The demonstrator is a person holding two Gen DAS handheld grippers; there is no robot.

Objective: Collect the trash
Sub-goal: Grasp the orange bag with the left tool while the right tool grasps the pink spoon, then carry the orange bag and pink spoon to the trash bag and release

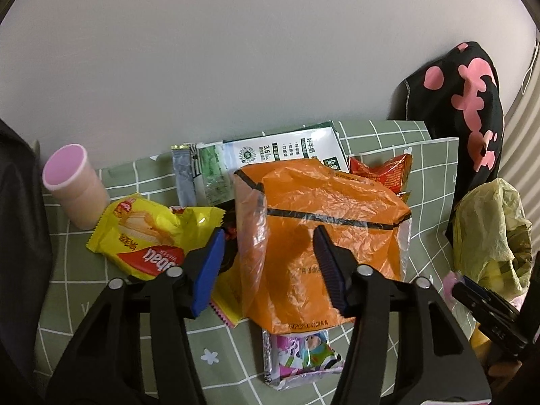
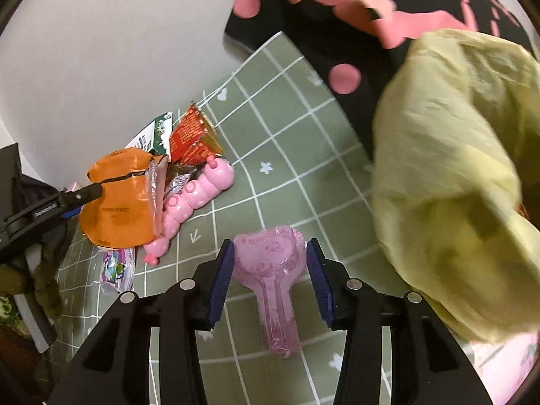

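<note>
The left gripper [image 1: 268, 263] stands with its jaws spread wide over the crinkled orange plastic bag [image 1: 320, 243], gripping nothing; a small cartoon-printed foil packet [image 1: 303, 357] pokes out from under the bag at six o'clock; a yellow wafer wrapper [image 1: 148, 233] lies at nine o'clock of the bag, and beyond it a pink paper cup [image 1: 72, 185] stands upright near the wall; a flattened green-and-white milk carton [image 1: 270, 158] lies at twelve o'clock. The right gripper [image 2: 270, 270] is likewise spread open, its blue pads either side of a translucent pink plastic scoop-shaped piece [image 2: 270, 270] on the green checked tablecloth [image 2: 287, 175]; whether they touch it I cannot tell; a pale yellow-green plastic bag [image 2: 455, 185] hangs at two o'clock; a pink caterpillar toy [image 2: 195, 199] lies at ten o'clock, beside the orange bag.
</note>
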